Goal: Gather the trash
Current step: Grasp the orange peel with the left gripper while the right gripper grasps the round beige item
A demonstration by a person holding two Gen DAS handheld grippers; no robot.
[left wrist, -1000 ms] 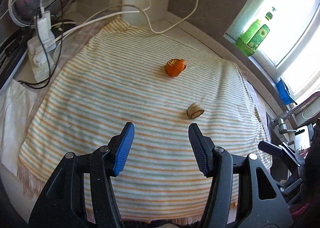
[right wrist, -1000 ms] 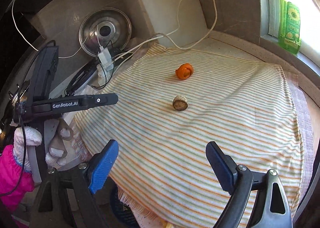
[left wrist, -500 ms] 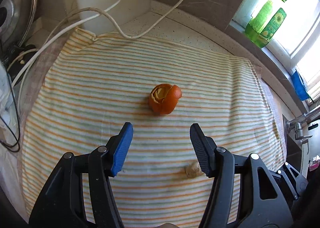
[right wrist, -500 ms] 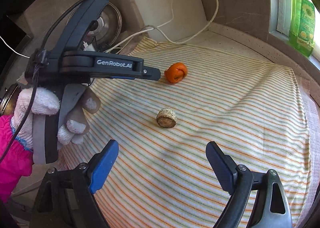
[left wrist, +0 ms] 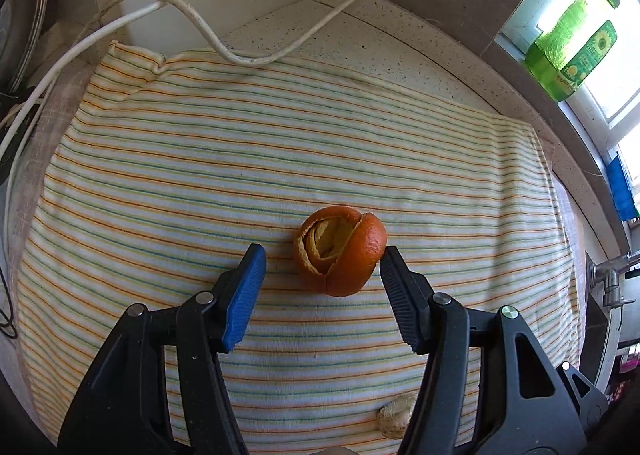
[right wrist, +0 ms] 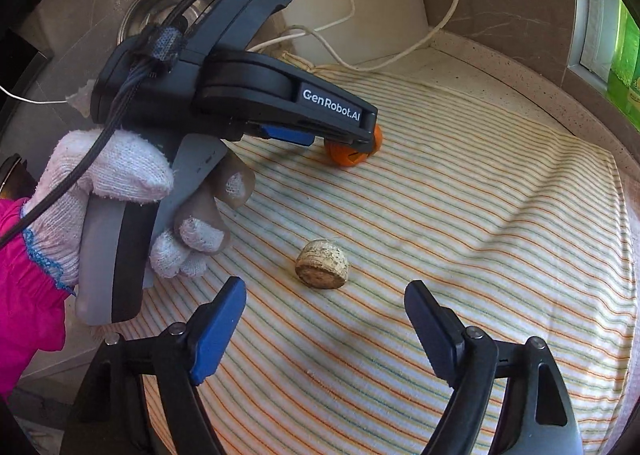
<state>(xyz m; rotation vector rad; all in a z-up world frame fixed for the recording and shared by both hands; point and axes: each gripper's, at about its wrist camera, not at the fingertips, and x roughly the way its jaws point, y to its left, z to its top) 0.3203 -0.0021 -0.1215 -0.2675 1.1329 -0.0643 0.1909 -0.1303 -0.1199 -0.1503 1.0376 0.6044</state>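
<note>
1. The left gripper (left wrist: 322, 251) has its two fingers apart. The orange peel (left wrist: 341, 250) sits between the tips. The right tip is right at the peel's side. The left tip is a little way off, with bare cloth between.
2. The right gripper (right wrist: 325, 289) has its fingers wide, and they are closing. Nothing is between them yet. The small brown lump (right wrist: 322, 264) lies on the cloth just past the tips.
3. The striped cloth (left wrist: 200, 183) has lots of open room all around both bits of trash. Its far edge lies by the speckled counter (left wrist: 360, 35) and the wall. On the right, the cloth ends near the window ledge.
4. A second ago the peel was far off, up the cloth. Now the left gripper has come close and low around it. The brown lump was ahead of the left gripper then. Now it peeks out behind the right finger.
5. The right gripper's fingers were wider a second ago, and the lump was farther away.
6. Count: two bits of trash, one peel and one lump. Two grippers. One gloved hand (right wrist: 120, 191). One green bottle (left wrist: 568, 55) on the ledge. White cords (left wrist: 192, 15) curl at the back.
</note>
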